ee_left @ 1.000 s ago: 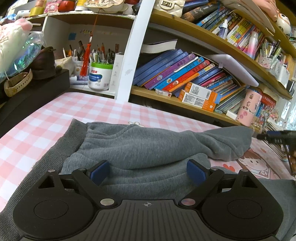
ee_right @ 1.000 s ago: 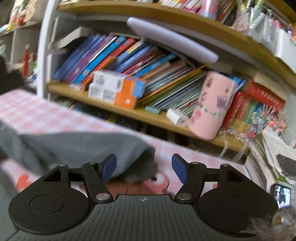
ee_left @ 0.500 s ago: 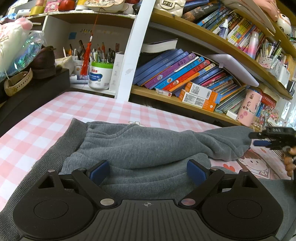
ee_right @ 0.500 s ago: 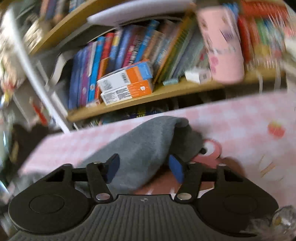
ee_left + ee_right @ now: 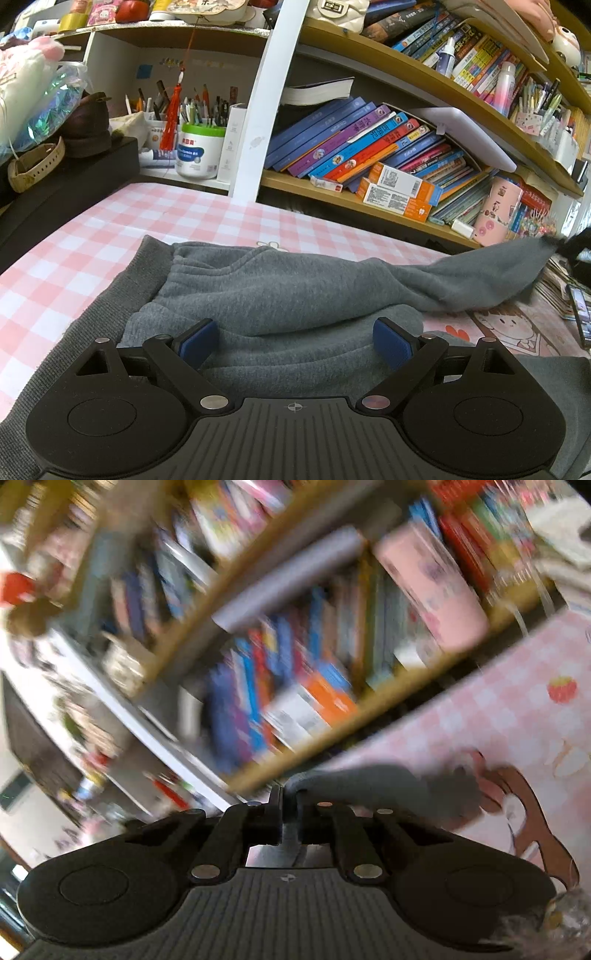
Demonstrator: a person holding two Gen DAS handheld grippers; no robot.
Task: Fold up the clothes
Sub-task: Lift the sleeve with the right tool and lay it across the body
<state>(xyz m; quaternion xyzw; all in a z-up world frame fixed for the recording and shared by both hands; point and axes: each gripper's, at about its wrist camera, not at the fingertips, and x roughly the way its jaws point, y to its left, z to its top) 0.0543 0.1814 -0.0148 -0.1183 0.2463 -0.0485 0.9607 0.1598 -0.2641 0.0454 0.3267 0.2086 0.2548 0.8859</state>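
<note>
A grey sweatshirt (image 5: 280,291) lies rumpled on the pink checked tablecloth (image 5: 92,236). My left gripper (image 5: 293,341) is open, low over the near part of the garment, its blue pads apart and holding nothing. One grey sleeve (image 5: 491,269) stretches out to the right and is lifted at its end. My right gripper (image 5: 290,805) is shut on that sleeve end (image 5: 362,779); it shows as a dark blurred shape at the right edge of the left wrist view (image 5: 576,254). The right wrist view is tilted and motion-blurred.
A bookshelf (image 5: 369,147) full of books runs along the back of the table. A pink tumbler (image 5: 496,210) and orange boxes (image 5: 399,192) stand on its lower board. A white jar (image 5: 199,151) and a black box (image 5: 66,184) are at the back left. A phone (image 5: 580,314) lies at the right.
My right gripper has closed on the sleeve end, rolled over, and pulled it up and to the right. My left gripper has stayed put and open.
</note>
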